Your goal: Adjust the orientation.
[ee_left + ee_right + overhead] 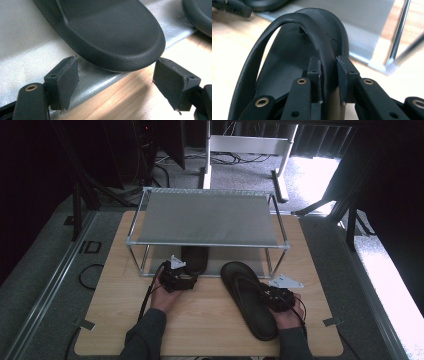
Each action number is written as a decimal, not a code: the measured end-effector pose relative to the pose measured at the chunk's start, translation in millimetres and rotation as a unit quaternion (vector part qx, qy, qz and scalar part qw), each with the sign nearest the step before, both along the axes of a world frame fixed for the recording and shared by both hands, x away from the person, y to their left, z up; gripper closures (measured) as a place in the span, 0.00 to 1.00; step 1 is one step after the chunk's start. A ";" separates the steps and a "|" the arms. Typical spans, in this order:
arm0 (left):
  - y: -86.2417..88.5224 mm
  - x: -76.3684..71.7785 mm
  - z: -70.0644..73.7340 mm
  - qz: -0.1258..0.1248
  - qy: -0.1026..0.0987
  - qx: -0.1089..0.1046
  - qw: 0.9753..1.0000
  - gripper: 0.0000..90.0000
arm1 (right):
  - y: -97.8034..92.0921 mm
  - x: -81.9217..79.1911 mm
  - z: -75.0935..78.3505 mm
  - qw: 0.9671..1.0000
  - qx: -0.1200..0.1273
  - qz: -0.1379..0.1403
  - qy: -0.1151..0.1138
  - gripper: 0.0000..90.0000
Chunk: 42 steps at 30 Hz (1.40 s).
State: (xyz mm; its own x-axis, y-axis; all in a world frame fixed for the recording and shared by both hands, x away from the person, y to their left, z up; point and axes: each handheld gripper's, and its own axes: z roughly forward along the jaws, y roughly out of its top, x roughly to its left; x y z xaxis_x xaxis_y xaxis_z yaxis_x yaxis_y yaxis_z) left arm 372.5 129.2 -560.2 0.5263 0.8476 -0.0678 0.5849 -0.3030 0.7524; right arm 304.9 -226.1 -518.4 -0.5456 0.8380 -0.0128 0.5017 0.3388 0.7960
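A black flip-flop (195, 258) lies on the lower shelf (27, 50) of a metal shoe rack (207, 217), heel (117, 37) toward me. My left gripper (178, 279) (117, 75) is open, its pads flanking that heel without touching it. A second black flip-flop (246, 296) lies on the wooden table (210, 320) in front of the rack, toe near the shelf edge. My right gripper (276, 298) (329, 75) is shut on the right side of its strap (312, 27). The same flip-flop's edge (200, 15) appears in the left gripper view.
The rack's top shelf is bare grey fabric on chrome tubes, with an upright post (398, 35) near my right gripper. The left gripper (232, 8) appears far left in the right gripper view. Cables trail from both grippers. Dark floor surrounds the table.
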 end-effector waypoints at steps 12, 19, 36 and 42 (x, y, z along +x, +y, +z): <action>0.4 0.0 0.0 0.000 0.000 -0.002 1.000 0.23 | 36.8 38.1 7.8 0.999 0.012 -0.020 -0.035 0.82; 0.4 0.0 0.0 -0.001 0.000 -0.001 1.000 0.23 | 52.3 56.7 8.2 0.997 0.016 -0.058 -0.058 0.83; 0.4 0.0 0.0 -0.001 0.000 -0.002 1.000 0.23 | 69.4 80.0 -12.0 0.993 0.023 -0.108 -0.046 0.83; 0.5 0.0 0.0 -0.001 0.000 -0.002 1.000 0.23 | 72.4 79.7 -12.6 0.994 0.023 -0.099 -0.047 0.71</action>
State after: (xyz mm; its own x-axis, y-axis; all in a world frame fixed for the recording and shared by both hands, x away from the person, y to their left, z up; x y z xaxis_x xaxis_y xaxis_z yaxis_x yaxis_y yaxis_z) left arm 372.5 129.7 -560.2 0.5274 0.8466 -0.0716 0.5851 -0.3008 0.7531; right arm 384.6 -153.7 -531.0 -0.3682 0.9296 -0.0156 0.4779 0.2036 0.8545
